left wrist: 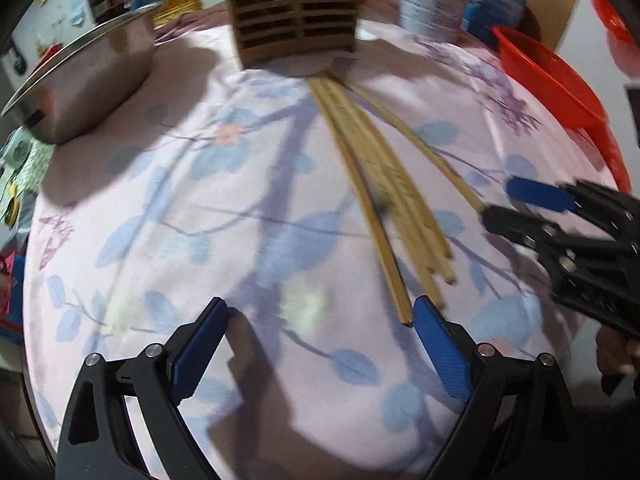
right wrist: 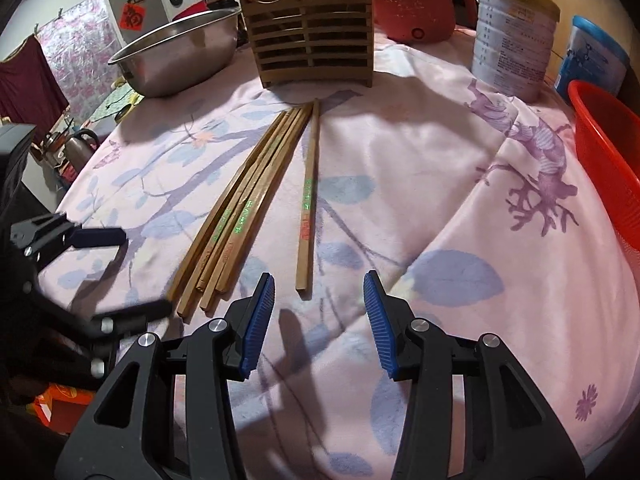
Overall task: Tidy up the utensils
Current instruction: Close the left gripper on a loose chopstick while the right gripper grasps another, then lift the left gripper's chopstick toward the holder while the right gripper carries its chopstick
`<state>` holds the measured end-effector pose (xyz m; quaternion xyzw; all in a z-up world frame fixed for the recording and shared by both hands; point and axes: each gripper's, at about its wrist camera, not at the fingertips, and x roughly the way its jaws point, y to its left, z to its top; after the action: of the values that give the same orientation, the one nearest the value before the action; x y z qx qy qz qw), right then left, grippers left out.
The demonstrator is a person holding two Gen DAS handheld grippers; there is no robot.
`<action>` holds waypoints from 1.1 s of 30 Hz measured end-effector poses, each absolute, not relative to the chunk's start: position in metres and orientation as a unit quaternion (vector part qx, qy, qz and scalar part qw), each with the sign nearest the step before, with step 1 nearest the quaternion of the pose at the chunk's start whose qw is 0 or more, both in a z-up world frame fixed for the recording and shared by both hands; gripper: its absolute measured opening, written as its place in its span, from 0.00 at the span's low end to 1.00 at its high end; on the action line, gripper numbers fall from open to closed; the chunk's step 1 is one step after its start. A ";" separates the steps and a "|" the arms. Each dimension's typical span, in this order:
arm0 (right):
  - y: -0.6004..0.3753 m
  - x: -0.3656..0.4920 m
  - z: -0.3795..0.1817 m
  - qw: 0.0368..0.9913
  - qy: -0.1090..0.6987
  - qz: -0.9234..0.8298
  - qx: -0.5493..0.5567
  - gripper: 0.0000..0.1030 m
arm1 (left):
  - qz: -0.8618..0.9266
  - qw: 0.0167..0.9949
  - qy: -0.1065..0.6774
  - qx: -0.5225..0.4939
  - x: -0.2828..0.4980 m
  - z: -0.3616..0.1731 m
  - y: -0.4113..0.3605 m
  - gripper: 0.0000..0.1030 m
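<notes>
Several wooden chopsticks (right wrist: 240, 216) lie bundled on the floral cloth, pointing at a slatted wooden holder (right wrist: 312, 40) that has a few sticks in it. One single chopstick (right wrist: 308, 200) lies apart to their right. My right gripper (right wrist: 318, 282) is open, and that chopstick's near end lies just ahead of the gap between its pads. In the left wrist view the bundle (left wrist: 380, 192) ends beside the right finger of my open left gripper (left wrist: 320, 312). The holder (left wrist: 296, 12) stands beyond, and the right gripper (left wrist: 500, 204) sits at the single chopstick's end.
A steel bowl (right wrist: 180, 56) stands left of the holder. A tall tin (right wrist: 516, 36) and a red electric pot (right wrist: 416, 4) are at the back right. A red basket (right wrist: 608, 160) sits at the right edge. The round table's cloth (right wrist: 440, 160) drops off on all sides.
</notes>
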<state>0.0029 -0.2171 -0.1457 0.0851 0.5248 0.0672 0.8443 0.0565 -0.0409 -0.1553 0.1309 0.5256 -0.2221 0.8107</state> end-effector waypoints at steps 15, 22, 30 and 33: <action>-0.209 0.006 -0.150 0.842 0.524 0.089 0.091 0.24 | -0.206 0.829 0.502 0.135 0.056 -0.148 -0.045 0.43; -0.211 0.004 -0.154 0.850 0.512 0.086 0.093 0.07 | -0.205 0.834 0.498 0.119 0.056 -0.148 -0.048 0.05; -0.219 0.012 -0.130 0.861 0.494 0.083 0.089 0.07 | -0.211 0.840 0.489 0.105 0.066 -0.113 -0.049 0.05; -0.225 0.017 -0.112 0.873 0.472 0.077 0.092 0.06 | -0.214 0.852 0.466 0.107 0.069 -0.089 -0.051 0.05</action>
<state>0.0166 -0.2246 -0.1121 0.0922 0.4718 0.0771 0.8735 0.0685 -0.0513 -0.0887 0.1074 0.4664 -0.2138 0.8516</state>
